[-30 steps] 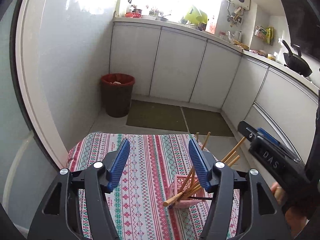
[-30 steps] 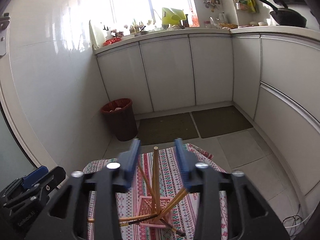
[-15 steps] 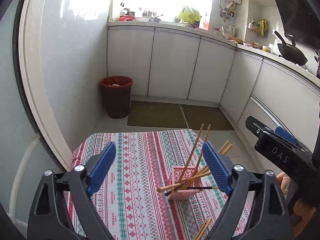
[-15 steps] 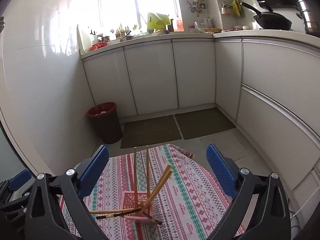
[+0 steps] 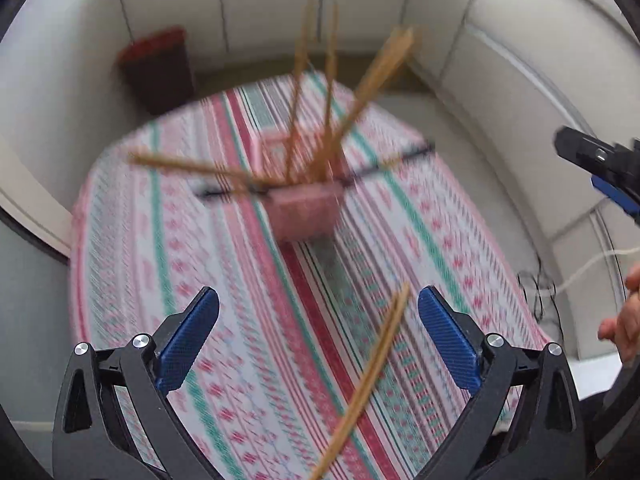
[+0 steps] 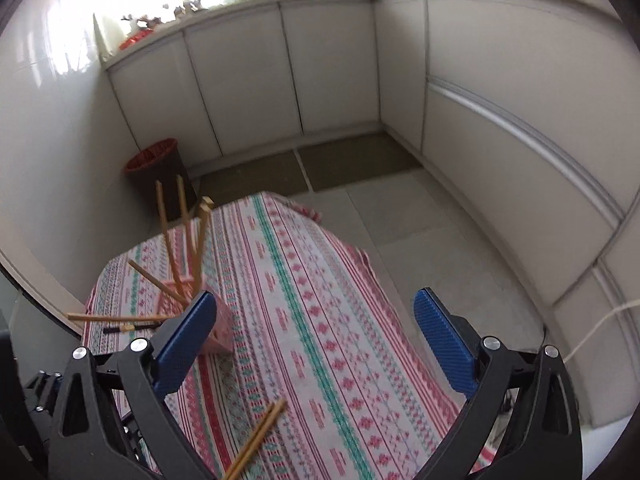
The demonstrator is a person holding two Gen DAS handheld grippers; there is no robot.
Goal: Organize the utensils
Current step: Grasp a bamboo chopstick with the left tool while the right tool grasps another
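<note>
A pink slotted holder [image 5: 305, 207] stands on the patterned tablecloth [image 5: 224, 320] with several wooden chopsticks [image 5: 370, 76] sticking out of it at odd angles. It also shows in the right wrist view [image 6: 222, 330], behind my right gripper's left finger. A loose pair of chopsticks [image 5: 370, 368] lies on the cloth between my left gripper's fingers, and shows in the right wrist view [image 6: 258, 440]. My left gripper [image 5: 318, 336] is open and empty above the cloth. My right gripper [image 6: 316, 340] is open and empty, to the right of the holder.
A red-rimmed waste bin [image 6: 158, 162] stands on the floor beyond the table. White cabinets [image 6: 332, 68] run along the far and right walls. Two dark mats [image 6: 308, 168] lie on the floor. The table's far edge [image 6: 340, 240] drops off near the mats.
Both grippers have pulled back and tilted down, so the holder sits farther ahead. The loose chopstick pair is now between my left fingers. The left view is blurred by motion.
</note>
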